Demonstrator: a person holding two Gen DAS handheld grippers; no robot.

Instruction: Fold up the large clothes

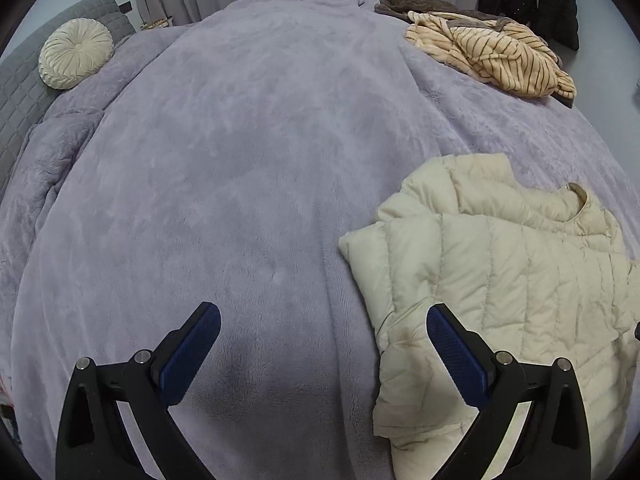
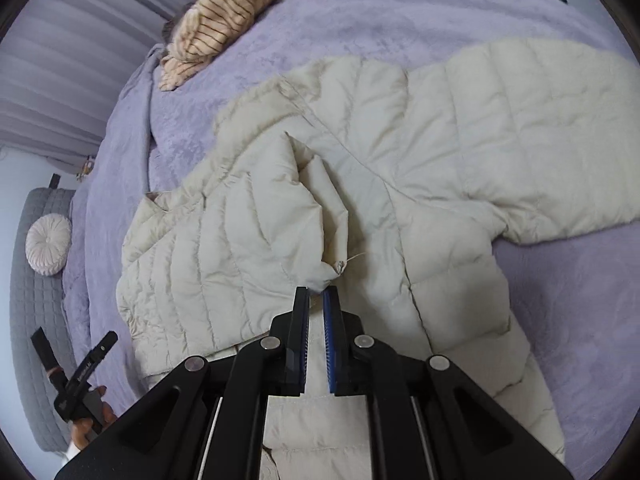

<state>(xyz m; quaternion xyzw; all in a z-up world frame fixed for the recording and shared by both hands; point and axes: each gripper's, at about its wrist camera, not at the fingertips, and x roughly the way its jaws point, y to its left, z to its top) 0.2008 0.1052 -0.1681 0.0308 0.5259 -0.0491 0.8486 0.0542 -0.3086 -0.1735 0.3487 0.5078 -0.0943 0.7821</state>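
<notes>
Pinching a corner of the cream puffer jacket, the right gripper keeps its jaws clamped on the fabric. The left gripper hangs over the lavender bed, jaws wide apart and empty.

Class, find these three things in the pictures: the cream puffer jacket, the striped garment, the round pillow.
cream puffer jacket (image 2: 500, 128): right wrist view, on its spread sleeve.
striped garment (image 1: 504, 60): left wrist view, middle of the heap.
round pillow (image 1: 76, 58): left wrist view, near its centre button.
</notes>
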